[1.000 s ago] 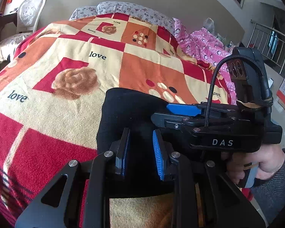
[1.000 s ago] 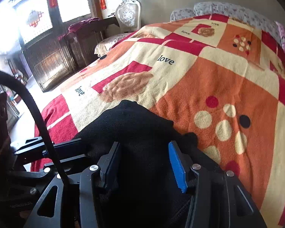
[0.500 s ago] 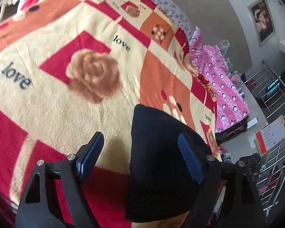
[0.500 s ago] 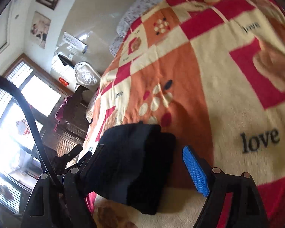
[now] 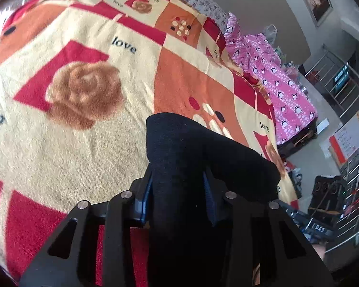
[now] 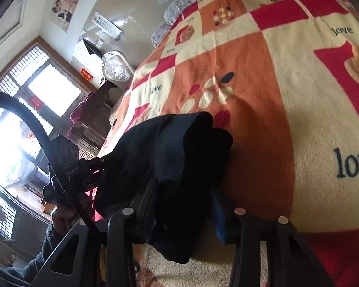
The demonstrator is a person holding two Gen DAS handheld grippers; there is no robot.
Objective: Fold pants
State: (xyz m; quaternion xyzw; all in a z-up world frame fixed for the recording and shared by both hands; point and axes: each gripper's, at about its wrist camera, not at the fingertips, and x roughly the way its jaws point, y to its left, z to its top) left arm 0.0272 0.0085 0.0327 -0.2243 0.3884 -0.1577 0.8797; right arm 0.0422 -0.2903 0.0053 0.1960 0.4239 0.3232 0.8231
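- Closed in from a wide spread half a second back: left tongs [image 5: 179,198] and right tongs [image 6: 182,205], each now pinching the black pants [image 5: 198,157] between the pads.
- Swung apart since a second ago, when the right tongs sat close in front of the left camera; now seen only at 4 o'clock in the left wrist view, small and partly cut by the frame edge.
- Lying folded into a thick dark bundle on the patterned blanket [image 5: 88,129] of the bed, near its lower edge, with the far end at 12 o'clock from the left tongs.
- Hard to make out: blue pads [image 5: 147,198] of the left tongs, mostly buried in the black cloth, just thin edges showing on either side.
- In the right wrist view, one blue pad [image 6: 219,217] showing at 3 o'clock of the bundle; the other hidden behind the fabric.
- Layers and seams of the pants lost in the black; only a paler band across the fold readable from the right wrist.
- Left tongs' body at 9 o'clock in the right wrist view, half washed out by window [image 6: 52,88] glare, with a hand [image 6: 63,215] and grey sleeve below it.
- Pink garment [image 5: 275,81] lying past the bed's far right edge, at 2 o'clock in the left view.
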